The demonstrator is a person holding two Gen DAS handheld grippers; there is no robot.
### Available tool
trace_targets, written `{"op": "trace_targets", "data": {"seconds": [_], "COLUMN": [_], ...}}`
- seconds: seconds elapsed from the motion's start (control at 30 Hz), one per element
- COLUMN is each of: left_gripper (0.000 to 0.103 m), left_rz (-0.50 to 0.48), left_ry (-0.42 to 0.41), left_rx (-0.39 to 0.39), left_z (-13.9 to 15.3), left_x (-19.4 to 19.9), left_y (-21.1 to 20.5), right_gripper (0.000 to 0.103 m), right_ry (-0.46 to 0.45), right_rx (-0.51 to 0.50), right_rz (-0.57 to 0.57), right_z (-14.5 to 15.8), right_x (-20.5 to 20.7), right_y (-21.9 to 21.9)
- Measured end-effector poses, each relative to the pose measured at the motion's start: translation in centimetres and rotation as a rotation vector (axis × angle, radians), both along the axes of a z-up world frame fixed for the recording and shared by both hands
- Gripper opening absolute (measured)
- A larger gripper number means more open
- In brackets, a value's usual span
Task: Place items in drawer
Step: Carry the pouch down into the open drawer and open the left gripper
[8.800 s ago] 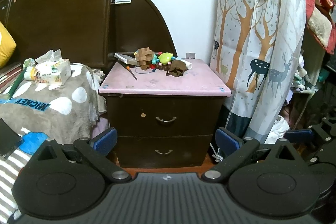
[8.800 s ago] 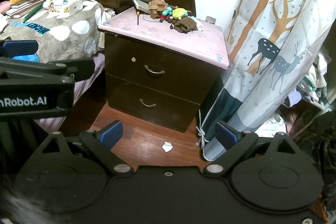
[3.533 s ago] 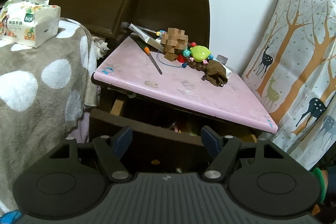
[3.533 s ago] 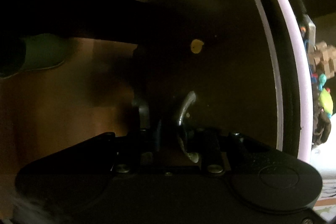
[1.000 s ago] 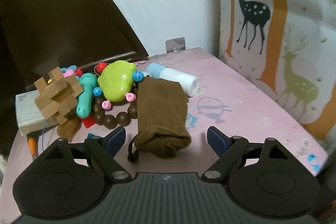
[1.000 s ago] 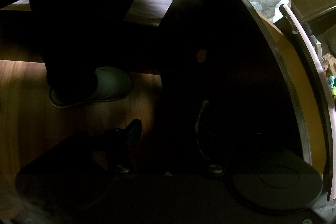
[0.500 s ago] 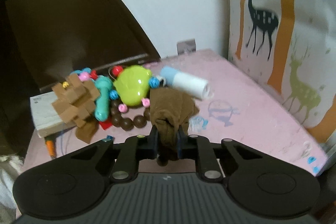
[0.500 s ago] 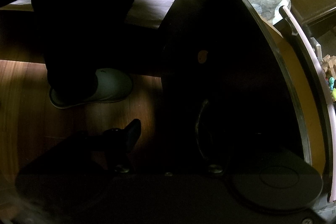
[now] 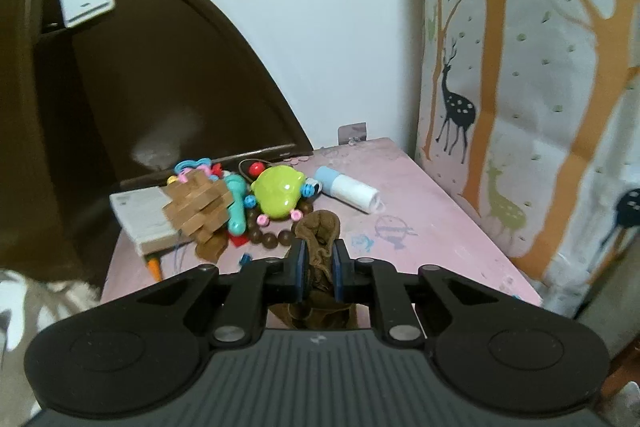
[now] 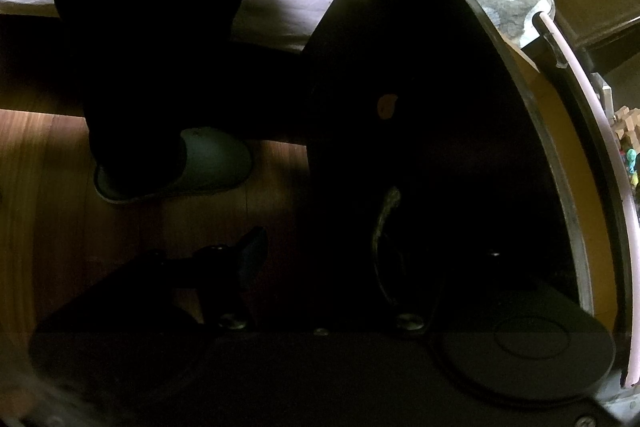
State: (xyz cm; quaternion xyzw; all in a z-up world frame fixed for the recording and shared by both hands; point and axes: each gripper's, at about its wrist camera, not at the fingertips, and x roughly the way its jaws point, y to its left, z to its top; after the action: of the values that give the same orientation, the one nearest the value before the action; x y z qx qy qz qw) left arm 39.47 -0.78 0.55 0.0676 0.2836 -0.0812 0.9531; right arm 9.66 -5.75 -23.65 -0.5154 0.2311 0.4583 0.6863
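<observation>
My left gripper point(image 9: 319, 269) is shut on a brown cloth pouch point(image 9: 320, 227) and holds it lifted above the pink nightstand top point(image 9: 440, 243). Left on the top lie a green toy point(image 9: 278, 197), a wooden puzzle block point(image 9: 198, 209), brown beads point(image 9: 272, 239), a teal toy point(image 9: 236, 205) and a white-and-blue tube point(image 9: 348, 189). In the dark right wrist view, my right gripper point(image 10: 332, 247) is open beside the pulled-out dark drawer front point(image 10: 440, 155), with the metal handle point(image 10: 382, 231) between its fingers. Only the left finger point(image 10: 252, 247) shows clearly.
A dark wooden headboard point(image 9: 140, 87) stands behind the nightstand, and a deer-print curtain point(image 9: 540, 87) hangs on the right. A white box point(image 9: 144, 219) lies under the puzzle block. In the right wrist view a slippered foot point(image 10: 180, 167) stands on the wooden floor.
My left gripper closed on the brown pouch and lifted it up and back from the pile. My right gripper has stayed open at the drawer handle.
</observation>
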Motion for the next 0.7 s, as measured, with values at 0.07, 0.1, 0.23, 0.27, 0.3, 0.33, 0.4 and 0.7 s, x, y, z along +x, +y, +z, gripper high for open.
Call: {"op": "trace_targets", "data": {"seconds": [0.07, 0.1, 0.23, 0.27, 0.3, 0.33, 0.4, 0.7], "left_gripper": [0.013, 0.013, 0.013, 0.013, 0.013, 0.013, 0.013, 0.013], "left_rz": [-0.001, -0.005, -0.015, -0.018, -0.021, -0.023, -0.021, 0.074], "left_ry": [-0.002, -0.002, 0.011, 0.014, 0.016, 0.022, 0.041, 0.181], "left_rx": [-0.004, -0.003, -0.011, -0.008, -0.005, -0.005, -0.005, 0.034], "left_z": [0.6, 0.9, 1.6, 1.6, 1.6, 1.4, 0.7, -7.5], "left_x": [-1.6, -2.5, -5.5, -6.1, -6.8, -7.4, -8.5, -9.8], "left_y": [0.5, 0.7, 1.3, 1.4, 1.5, 1.6, 2.0, 4.8], "right_gripper": [0.063, 0.063, 0.063, 0.063, 0.064, 0.064, 0.065, 0.065], "right_ry": [-0.002, -0.003, -0.006, -0.007, -0.009, -0.011, -0.013, -0.021], "right_rx": [-0.004, -0.005, -0.009, -0.010, -0.012, -0.013, -0.017, -0.019], "right_rz": [0.001, 0.001, 0.000, 0.001, 0.002, 0.003, 0.003, 0.013], "right_z": [-0.1, -0.1, -0.2, -0.2, -0.2, -0.3, -0.4, -0.6], "right_x": [0.0, 0.0, -0.1, -0.1, -0.2, -0.2, -0.3, -0.5], "right_y": [0.0, 0.0, 0.0, 0.0, 0.0, 0.0, 0.1, -0.1]}}
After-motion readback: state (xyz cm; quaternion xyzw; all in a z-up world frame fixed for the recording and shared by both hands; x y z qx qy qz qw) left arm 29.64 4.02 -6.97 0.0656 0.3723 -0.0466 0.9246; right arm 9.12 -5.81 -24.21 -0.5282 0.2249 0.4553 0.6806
